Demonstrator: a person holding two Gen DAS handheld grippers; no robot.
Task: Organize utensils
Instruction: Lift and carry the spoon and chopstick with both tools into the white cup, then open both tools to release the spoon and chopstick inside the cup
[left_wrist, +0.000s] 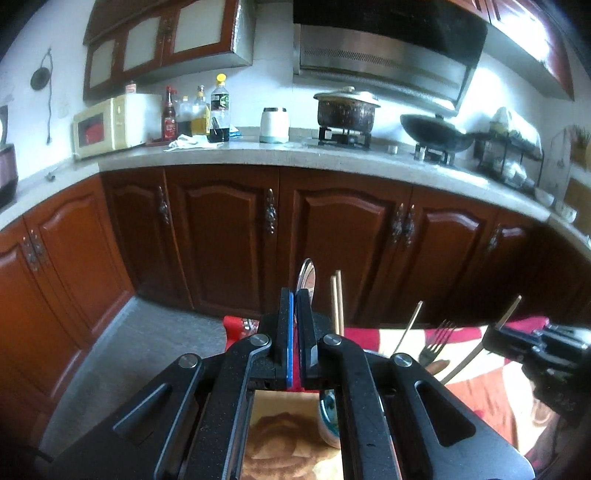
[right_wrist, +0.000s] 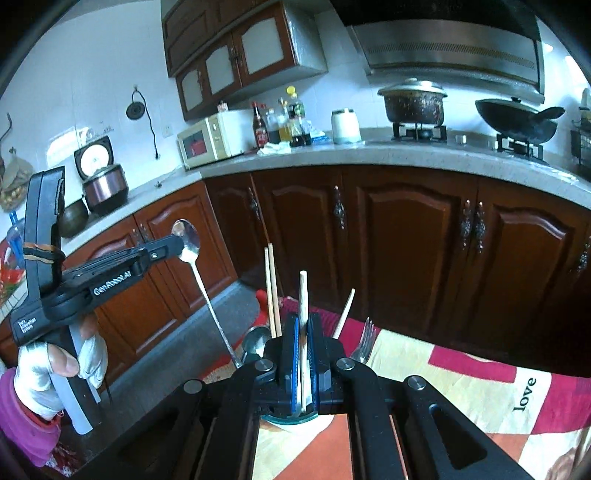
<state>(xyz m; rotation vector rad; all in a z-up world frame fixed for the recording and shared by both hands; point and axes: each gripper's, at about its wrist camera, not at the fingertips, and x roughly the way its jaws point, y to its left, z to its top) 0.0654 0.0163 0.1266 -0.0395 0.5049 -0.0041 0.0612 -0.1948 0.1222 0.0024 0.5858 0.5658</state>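
While your left gripper (right_wrist: 176, 246) is closed on the long spoon (right_wrist: 192, 254) near its bowl, your right gripper (right_wrist: 303, 332) pinches one chopstick (right_wrist: 303, 291) above the cup (right_wrist: 291, 419). Both are light, stiff and slippery; hold them nearer the middle.

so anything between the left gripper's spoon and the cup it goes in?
Nothing visible stands between. The left gripper holds the long spoon near its bowl, and its handle already reaches down to the holder cup. The chopsticks and fork stand beside it.
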